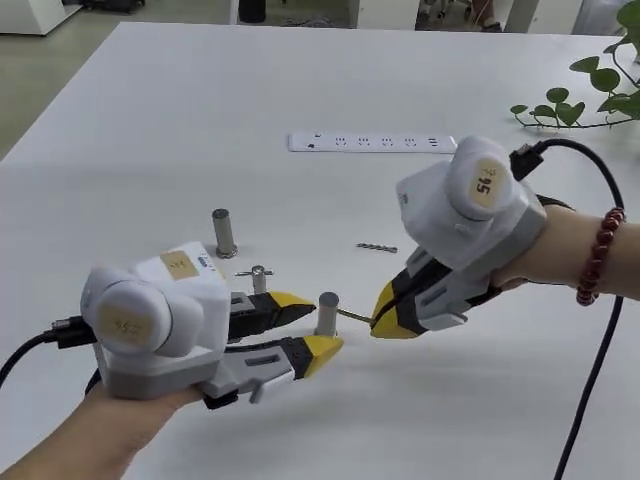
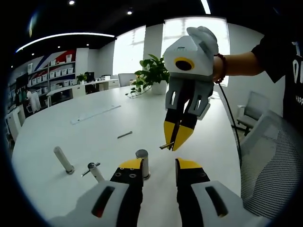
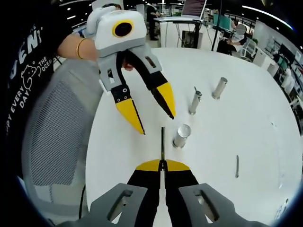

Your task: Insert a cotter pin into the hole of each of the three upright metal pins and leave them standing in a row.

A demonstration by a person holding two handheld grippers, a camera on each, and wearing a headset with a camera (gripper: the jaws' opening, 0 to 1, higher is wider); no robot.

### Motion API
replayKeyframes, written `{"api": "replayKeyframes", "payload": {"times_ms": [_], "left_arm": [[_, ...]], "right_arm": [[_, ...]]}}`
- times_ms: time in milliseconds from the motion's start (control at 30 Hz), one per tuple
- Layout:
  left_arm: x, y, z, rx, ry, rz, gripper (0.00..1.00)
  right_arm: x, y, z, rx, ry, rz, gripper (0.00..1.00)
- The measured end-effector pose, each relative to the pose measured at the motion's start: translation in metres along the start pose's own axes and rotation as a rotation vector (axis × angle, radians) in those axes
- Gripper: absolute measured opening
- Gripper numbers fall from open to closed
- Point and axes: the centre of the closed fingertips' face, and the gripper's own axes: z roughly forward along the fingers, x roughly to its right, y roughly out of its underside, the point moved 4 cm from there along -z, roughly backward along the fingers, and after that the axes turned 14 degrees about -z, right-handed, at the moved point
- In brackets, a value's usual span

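Surroundings: a power strip (image 1: 372, 142) lies flat well behind the row; a plant (image 1: 600, 85) trails over the far right corner; a loose cotter pin (image 1: 377, 247) lies flat behind the right gripper (image 1: 385, 318), apart from every pin; a black cable (image 1: 598, 330) hangs from that gripper
In the way: the tips of the left gripper (image 1: 308, 324) crowd the near pin (image 1: 327, 312) on its left; only a short gap of bare top lies on its right, towards the right gripper
Edges and room: the far and left edges of the white table (image 1: 120, 130) are well apart from the work; bare top runs between row and power strip, and in front of both grippers
Row: the far pin (image 1: 223, 232), middle pin (image 1: 259, 280) and near pin stand upright in a slanting line; the middle pin carries a set cotter pin (image 1: 253, 271) across its top
Left gripper: jaws wide apart and holding nothing; the near pin stands just beyond the tips, level with the gap; contact cannot be told
Right gripper: jaws closed on a cotter pin (image 3: 162, 142), which juts straight out from the tips; its free end lies just beside the near pin's upper part; touching or not cannot be told
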Motion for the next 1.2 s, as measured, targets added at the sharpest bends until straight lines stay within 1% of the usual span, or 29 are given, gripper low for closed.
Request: {"api": "replayKeyframes", "payload": {"times_ms": [67, 133, 167, 200, 233, 333, 367, 433, 500, 567, 667, 733, 833, 933, 1033, 1200], "left_arm": [[-0.003, 0.0, 0.002, 0.009, -0.021, 0.0, 0.26], [-0.006, 0.0, 0.003, 0.026, -0.053, -0.003, 0.27], [-0.008, 0.0, 0.004, 0.036, -0.069, -0.016, 0.27], [-0.008, 0.001, 0.005, 0.038, -0.071, -0.025, 0.27], [-0.01, 0.002, 0.007, 0.045, -0.083, -0.041, 0.27], [-0.011, 0.007, 0.011, 0.032, -0.101, -0.039, 0.27], [-0.012, 0.009, 0.012, 0.022, -0.108, -0.031, 0.27], [-0.012, 0.01, 0.014, 0.014, -0.122, -0.02, 0.27], [-0.014, 0.012, 0.017, 0.006, -0.134, -0.028, 0.27], [-0.014, 0.015, 0.019, -0.001, -0.146, -0.022, 0.26], [-0.016, 0.017, 0.022, -0.01, -0.162, -0.014, 0.26], [-0.019, 0.018, 0.025, -0.014, -0.177, -0.024, 0.25], [-0.02, 0.017, 0.028, -0.008, -0.195, -0.034, 0.24], [-0.022, 0.018, 0.032, -0.009, -0.204, -0.039, 0.22], [-0.023, 0.02, 0.036, -0.011, -0.216, -0.055, 0.21], [-0.024, 0.023, 0.041, -0.019, -0.228, -0.062, 0.2]], "right_arm": [[0.002, 0.002, 0.0, -0.01, -0.002, 0.004, 0.0], [0.004, 0.005, -0.001, -0.038, 0.007, 0.009, 0.0], [0.005, 0.007, -0.001, -0.063, 0.008, 0.003, 0.0], [0.006, 0.009, -0.001, -0.076, 0.01, 0.002, 0.0], [0.005, 0.01, 0.0, -0.086, 0.007, 0.001, 0.0], [0.006, 0.011, 0.0, -0.105, 0.004, 0.005, 0.0], [0.006, 0.013, -0.001, -0.112, 0.002, 0.003, 0.0], [0.008, 0.015, 0.0, -0.134, 0.003, 0.003, 0.0], [0.009, 0.018, 0.002, -0.153, 0.002, 0.001, 0.0], [0.01, 0.021, 0.003, -0.168, 0.004, -0.003, 0.0], [0.011, 0.022, 0.004, -0.177, -0.001, -0.004, 0.0], [0.011, 0.022, 0.006, -0.184, -0.007, -0.009, 0.0], [0.012, 0.023, 0.007, -0.19, -0.018, -0.012, 0.0], [0.014, 0.026, 0.009, -0.197, -0.022, -0.006, 0.0], [0.016, 0.024, 0.01, -0.2, -0.024, -0.007, 0.0], [0.019, 0.023, 0.011, -0.2, -0.03, -0.01, 0.0]]}}
